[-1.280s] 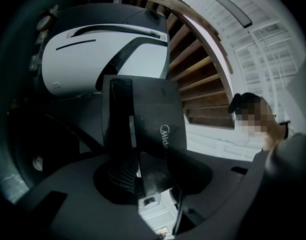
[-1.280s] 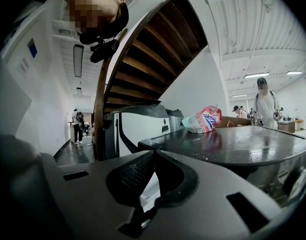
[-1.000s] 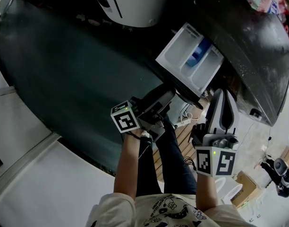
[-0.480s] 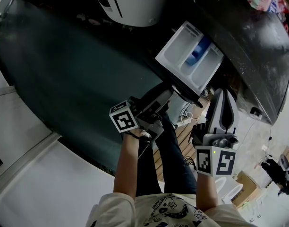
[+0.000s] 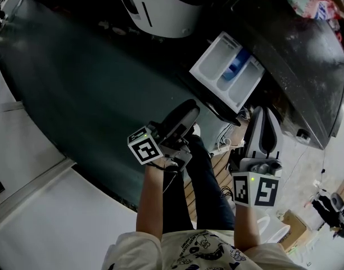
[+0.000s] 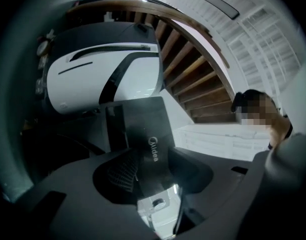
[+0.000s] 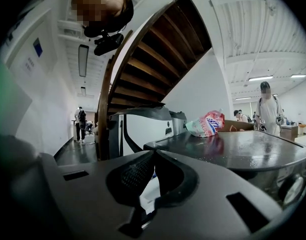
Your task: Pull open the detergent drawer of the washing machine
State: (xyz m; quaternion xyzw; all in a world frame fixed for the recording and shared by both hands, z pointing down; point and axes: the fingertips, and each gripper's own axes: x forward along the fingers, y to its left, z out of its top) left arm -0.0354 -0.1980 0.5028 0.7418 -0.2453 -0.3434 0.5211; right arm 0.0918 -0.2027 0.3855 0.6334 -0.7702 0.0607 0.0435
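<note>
Drawer: detergent drawer stands out.
Brand: I read "Midea" on its front panel.
Left gripper: jaws just opening, panel between, unclamped.
Right gripper: jaws together, empty.

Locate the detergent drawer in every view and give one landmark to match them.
Head view: the detergent drawer, pulled out, right of centre near the top.
Left gripper view: its dark front and white tray, low at centre, between the open jaws.
Right gripper view: only a white sliver, likely it, under the shut jaws.
Shared landmark: the white appliance with a black stripe.
</note>
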